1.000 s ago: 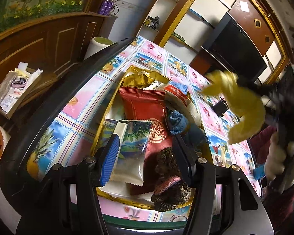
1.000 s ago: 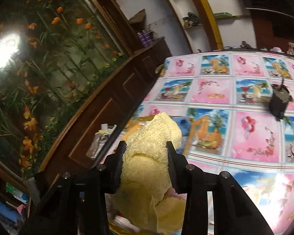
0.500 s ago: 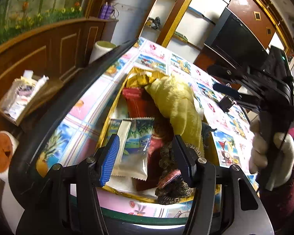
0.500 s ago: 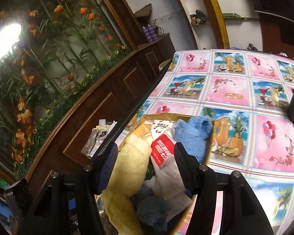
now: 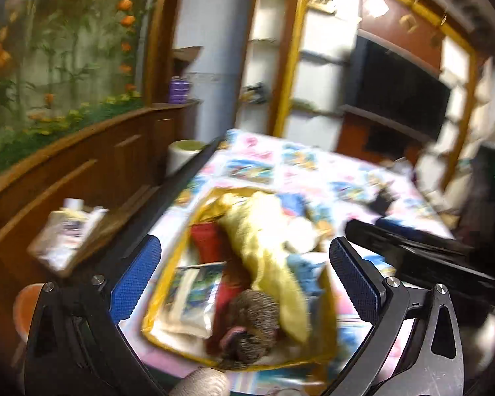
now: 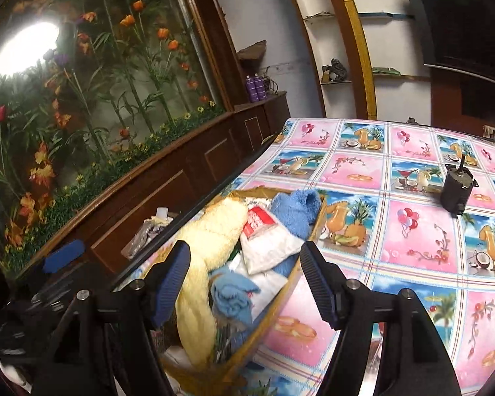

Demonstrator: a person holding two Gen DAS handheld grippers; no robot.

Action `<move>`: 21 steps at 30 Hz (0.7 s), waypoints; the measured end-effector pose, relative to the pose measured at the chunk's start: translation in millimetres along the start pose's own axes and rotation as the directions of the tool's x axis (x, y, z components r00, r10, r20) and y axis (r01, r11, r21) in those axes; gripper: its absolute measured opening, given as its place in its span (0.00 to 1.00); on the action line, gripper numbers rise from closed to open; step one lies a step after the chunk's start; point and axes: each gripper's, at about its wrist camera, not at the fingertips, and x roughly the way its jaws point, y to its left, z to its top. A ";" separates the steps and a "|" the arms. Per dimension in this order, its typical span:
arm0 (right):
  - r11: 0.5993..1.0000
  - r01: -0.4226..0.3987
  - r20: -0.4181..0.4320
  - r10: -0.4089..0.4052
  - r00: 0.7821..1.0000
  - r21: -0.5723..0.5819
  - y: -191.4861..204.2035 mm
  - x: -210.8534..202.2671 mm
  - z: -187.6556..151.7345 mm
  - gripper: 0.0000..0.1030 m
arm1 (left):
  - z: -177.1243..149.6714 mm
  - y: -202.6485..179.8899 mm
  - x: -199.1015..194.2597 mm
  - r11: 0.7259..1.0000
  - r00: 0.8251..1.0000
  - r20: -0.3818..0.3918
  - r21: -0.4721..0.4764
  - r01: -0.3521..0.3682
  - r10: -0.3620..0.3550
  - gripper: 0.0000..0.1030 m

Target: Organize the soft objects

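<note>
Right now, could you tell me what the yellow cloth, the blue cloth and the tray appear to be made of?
Yellow cloth: likely terry or fleece; nubby, matte, slumping surface. Blue cloth: similar plush fabric, fuzzy pile. Tray: seemingly glossy gold card or plastic, thin stiff wall; uncertain.

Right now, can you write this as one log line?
left tool: open, empty | right tool: jaws just opened, empty | yellow towel: in basket

A flower mural (image 6: 92, 92) behind glass rises over dark wood panelling (image 6: 168, 178), with a bright lamp glare (image 6: 26, 48) on it; white wall shelves (image 6: 333, 76) flank a yellow-edged frame (image 6: 356, 43)
</note>
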 end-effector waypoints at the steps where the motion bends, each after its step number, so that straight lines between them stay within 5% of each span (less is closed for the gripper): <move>1: 1.000 0.007 0.001 -0.007 1.000 -0.007 -0.4 -1.6 -3.0 0.67 | -1.1 -2.9 0.6 1.000 1.000 0.002 0.008 -0.027 0.027 1.00; 6: 1.000 0.027 -0.014 -0.027 1.000 -0.012 -9.2 -7.6 -20.8 0.67 | -4.0 -13.4 10.6 0.994 0.992 -0.057 -0.003 -0.113 0.113 1.00; 11: 0.999 0.030 -0.029 -0.029 0.999 0.021 -23.5 -10.1 -34.0 0.67 | -8.5 -27.4 19.5 0.971 0.966 -0.091 0.017 -0.240 0.241 1.00; 21: 0.995 0.078 -0.032 -0.080 0.996 -0.070 -20.8 -18.0 -54.8 0.67 | -14.4 -54.4 36.9 0.972 0.963 -0.135 0.073 -0.225 0.233 1.00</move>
